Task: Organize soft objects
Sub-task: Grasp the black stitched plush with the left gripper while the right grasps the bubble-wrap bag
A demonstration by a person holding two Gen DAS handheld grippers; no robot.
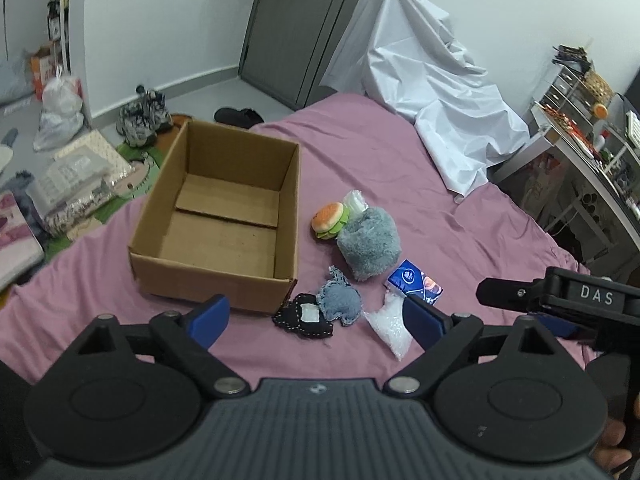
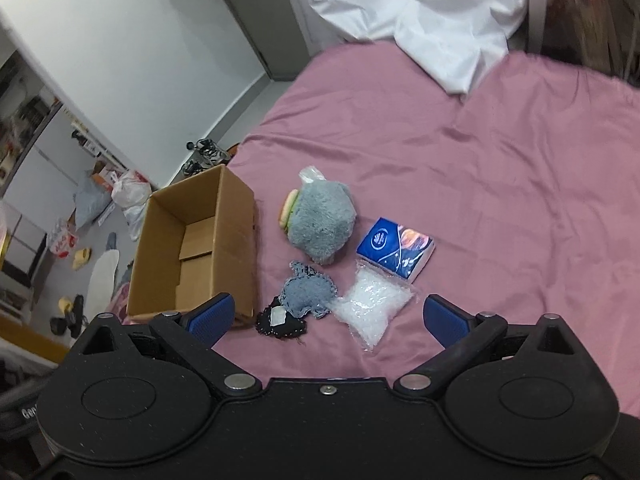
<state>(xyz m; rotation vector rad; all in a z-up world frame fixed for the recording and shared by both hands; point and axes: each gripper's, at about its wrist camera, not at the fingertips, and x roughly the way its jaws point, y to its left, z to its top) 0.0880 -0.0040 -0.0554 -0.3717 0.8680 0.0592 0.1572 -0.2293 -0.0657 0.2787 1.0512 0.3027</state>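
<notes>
Pink bedsheet point(image 2: 500, 184) holds the soft pile point(image 2: 320, 224) at frame centre, just right of the empty box point(image 2: 236, 216); my right gripper point(image 2: 326, 316), spread and empty, hangs nearest the bead bag point(image 2: 370, 306), my left gripper point(image 1: 316, 316) likewise spread.

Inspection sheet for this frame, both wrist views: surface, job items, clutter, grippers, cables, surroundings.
Surface: pink bedsheet, wrinkled.
Job's things: cardboard box open and empty; beside it the burger plush, grey fluffy toy, blue knitted piece, black stitched piece, tissue pack, clear bead bag.
Clutter: white sheet draped at the bed's far end.
Grippers: left gripper and right gripper both open, holding nothing.
Cables: nothing seen.
Surroundings: sneakers, bags on the floor, crowded shelf.
</notes>
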